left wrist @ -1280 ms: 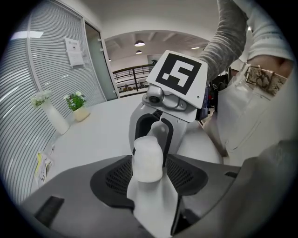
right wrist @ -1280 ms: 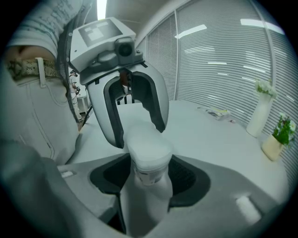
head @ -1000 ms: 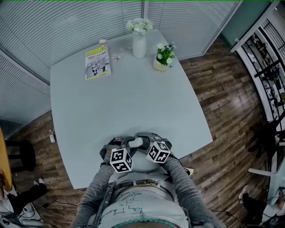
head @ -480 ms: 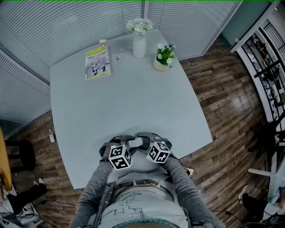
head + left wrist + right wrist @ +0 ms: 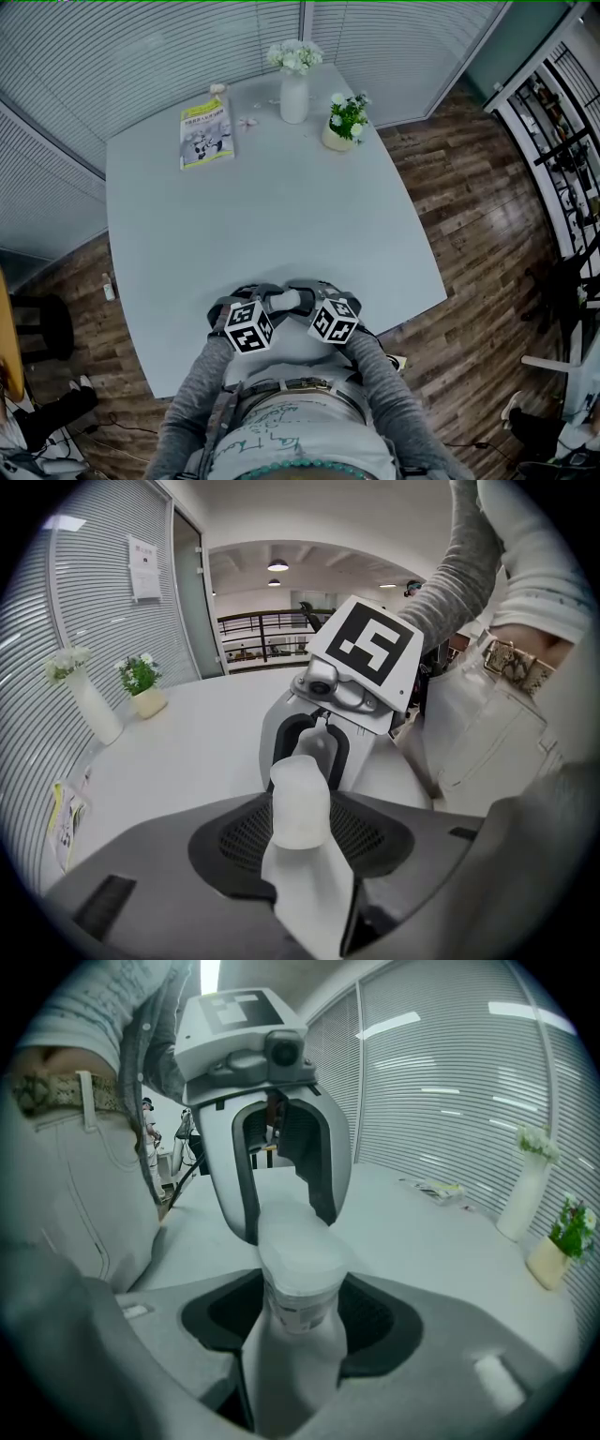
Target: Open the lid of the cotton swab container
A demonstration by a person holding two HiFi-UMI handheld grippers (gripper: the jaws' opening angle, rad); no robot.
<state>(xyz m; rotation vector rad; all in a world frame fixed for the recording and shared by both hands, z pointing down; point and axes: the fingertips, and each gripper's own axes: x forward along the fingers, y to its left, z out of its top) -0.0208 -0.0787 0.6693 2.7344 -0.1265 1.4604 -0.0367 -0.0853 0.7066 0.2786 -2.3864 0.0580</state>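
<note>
Right gripper view had the right gripper (image 5: 298, 1279) closed on the cotton swab container (image 5: 300, 1312). It was a pale frosted tub with a printed label. The jaws were parted only by the tub's width, and the pads pressed to its sides. The lid (image 5: 298, 1241) sat on the far end, pointing at the left gripper (image 5: 302, 822) opposite.

From the left gripper view, that one's jaws stood wide, one on each side of the container's lid end. As far as I could see, the pads bore on it. Both grippers met nose to nose on the one tub, held over the near edge of the counter (image 5: 281, 216), close against the person's belt (image 5: 514, 663). Grey sleeves (image 5: 202, 394) ran back from the two marker cubes (image 5: 248, 328).

At the counter's far end lay a booklet (image 5: 205, 132). A white vase (image 5: 293, 94) of flowers and a small potted plant (image 5: 345, 122) stood near each other further along.
</note>
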